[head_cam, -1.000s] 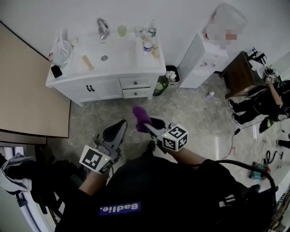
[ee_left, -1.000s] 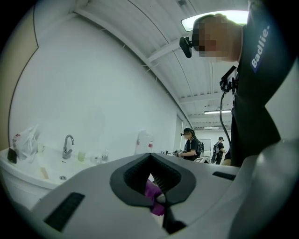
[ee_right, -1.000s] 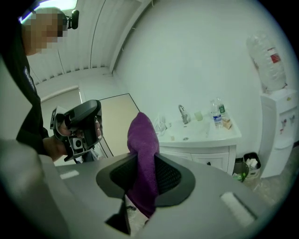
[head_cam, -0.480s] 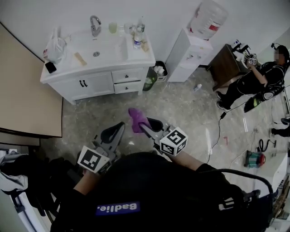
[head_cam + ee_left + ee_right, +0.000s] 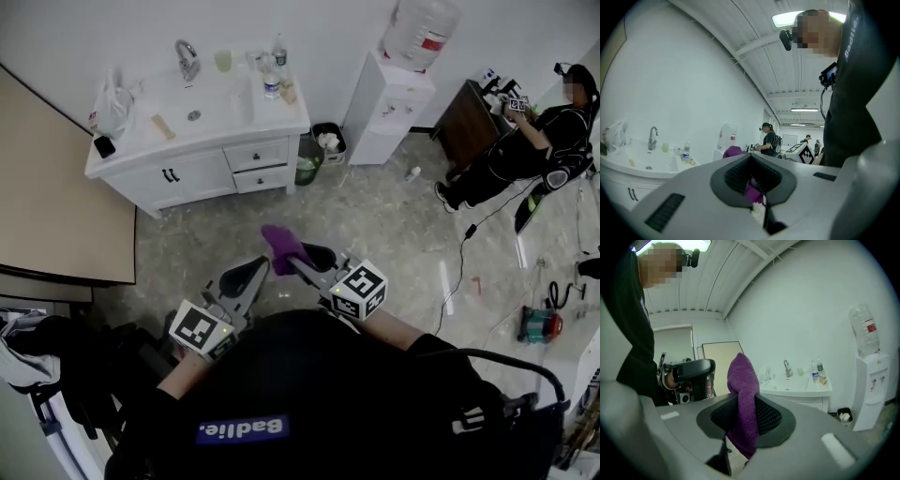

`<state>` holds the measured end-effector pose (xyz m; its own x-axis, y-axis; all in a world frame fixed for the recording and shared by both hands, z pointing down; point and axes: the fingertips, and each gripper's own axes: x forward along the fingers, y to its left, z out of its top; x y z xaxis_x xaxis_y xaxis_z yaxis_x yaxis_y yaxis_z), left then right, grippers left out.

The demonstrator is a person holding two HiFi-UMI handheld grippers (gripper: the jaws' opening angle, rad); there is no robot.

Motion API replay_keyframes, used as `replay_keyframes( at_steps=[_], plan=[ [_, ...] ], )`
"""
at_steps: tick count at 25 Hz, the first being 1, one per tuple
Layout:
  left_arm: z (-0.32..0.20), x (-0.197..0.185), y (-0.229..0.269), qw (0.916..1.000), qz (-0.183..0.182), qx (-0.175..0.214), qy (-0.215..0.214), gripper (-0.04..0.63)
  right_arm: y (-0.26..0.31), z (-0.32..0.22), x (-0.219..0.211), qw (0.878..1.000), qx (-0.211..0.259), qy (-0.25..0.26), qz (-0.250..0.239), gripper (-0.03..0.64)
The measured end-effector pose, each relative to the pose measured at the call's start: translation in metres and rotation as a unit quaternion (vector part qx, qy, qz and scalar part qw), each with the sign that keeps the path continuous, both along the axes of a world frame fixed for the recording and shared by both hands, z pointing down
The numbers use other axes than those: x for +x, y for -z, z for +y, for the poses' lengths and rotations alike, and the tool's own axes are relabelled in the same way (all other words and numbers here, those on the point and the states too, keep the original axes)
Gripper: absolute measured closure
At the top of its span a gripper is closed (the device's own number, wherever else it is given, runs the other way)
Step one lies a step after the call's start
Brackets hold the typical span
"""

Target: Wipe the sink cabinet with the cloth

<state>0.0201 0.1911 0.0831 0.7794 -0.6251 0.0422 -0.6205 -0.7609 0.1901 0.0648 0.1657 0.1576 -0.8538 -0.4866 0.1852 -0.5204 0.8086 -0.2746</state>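
As the head view looks steeply down, the sink cabinet (image 5: 216, 173) stands against the wall at upper left, white, with a faucet (image 5: 186, 58) and bottles on its top. A water dispenser (image 5: 389, 103) stands to its right, with a small bin (image 5: 326, 141) between the two. Both grippers are held low over the stone floor, well apart from the cabinet. The right gripper (image 5: 298, 259) pinches the purple cloth (image 5: 279, 244), which bunches up past its tips. The left gripper (image 5: 246, 275) is just beside it. Left gripper view: the left gripper (image 5: 751, 176) has its jaws drawn together on nothing. The cloth (image 5: 732, 151) shows only beyond them, and the cabinet (image 5: 623, 190) lies far left. Right gripper view: the right gripper (image 5: 743, 416) is clamped on the cloth (image 5: 743, 380), one fold standing upright above the pads and the rest hanging below. The cabinet (image 5: 801, 392) is ahead to the right, with the left gripper (image 5: 691, 371) at left.
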Motion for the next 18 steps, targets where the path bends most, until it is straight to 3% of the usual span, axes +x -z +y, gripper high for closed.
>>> replay_keyframes(
  at_steps=[6, 18],
  plan=[
    [0.007, 0.018, -0.006, 0.9999, -0.003, -0.011, 0.01, 0.594, -0.004, 0.008, 0.019, 1.0, 0.003, 0.001, 0.0, 0.52],
    [0.023, 0.061, -0.004, 0.9988, -0.037, 0.011, -0.029, 0.594, 0.0, 0.02, 0.06, 0.999, 0.004, -0.03, -0.01, 0.52]
  ],
)
